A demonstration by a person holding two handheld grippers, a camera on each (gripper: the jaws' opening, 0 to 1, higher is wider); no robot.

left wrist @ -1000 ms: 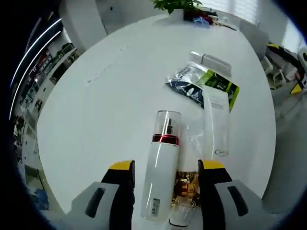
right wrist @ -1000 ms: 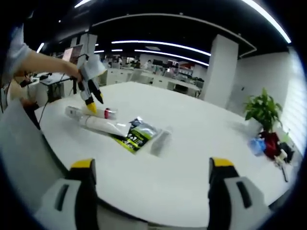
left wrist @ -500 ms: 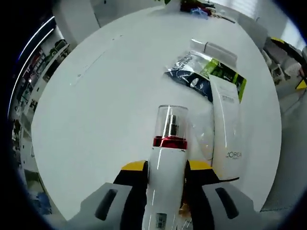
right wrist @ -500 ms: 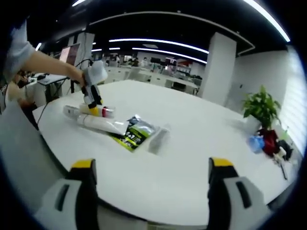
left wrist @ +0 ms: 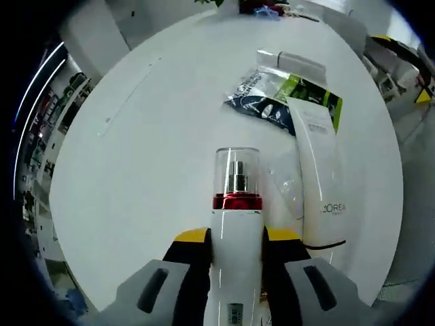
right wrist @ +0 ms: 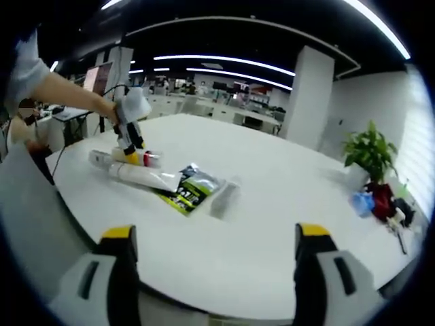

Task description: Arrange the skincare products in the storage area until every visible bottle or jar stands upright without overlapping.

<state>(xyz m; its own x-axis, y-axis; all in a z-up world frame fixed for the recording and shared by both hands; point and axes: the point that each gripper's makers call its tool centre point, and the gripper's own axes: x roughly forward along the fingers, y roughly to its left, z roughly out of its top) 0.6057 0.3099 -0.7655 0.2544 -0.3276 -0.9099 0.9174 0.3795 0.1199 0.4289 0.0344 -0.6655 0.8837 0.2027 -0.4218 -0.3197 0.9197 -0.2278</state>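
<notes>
Left hand-held gripper clamps our white spray bottle, lying on the round desk beside a white tube. Next we judge: tip it upright. Right hand-held gripper hangs wide, empty.

Grey grippers, yellow-tipped black fingers

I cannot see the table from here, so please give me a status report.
Left gripper shut on white spray bottle, lying flat. Right gripper open, holding nothing. White tube close beside the bottle.

Left claw clamped tight, right claw spread wide, held level
</notes>
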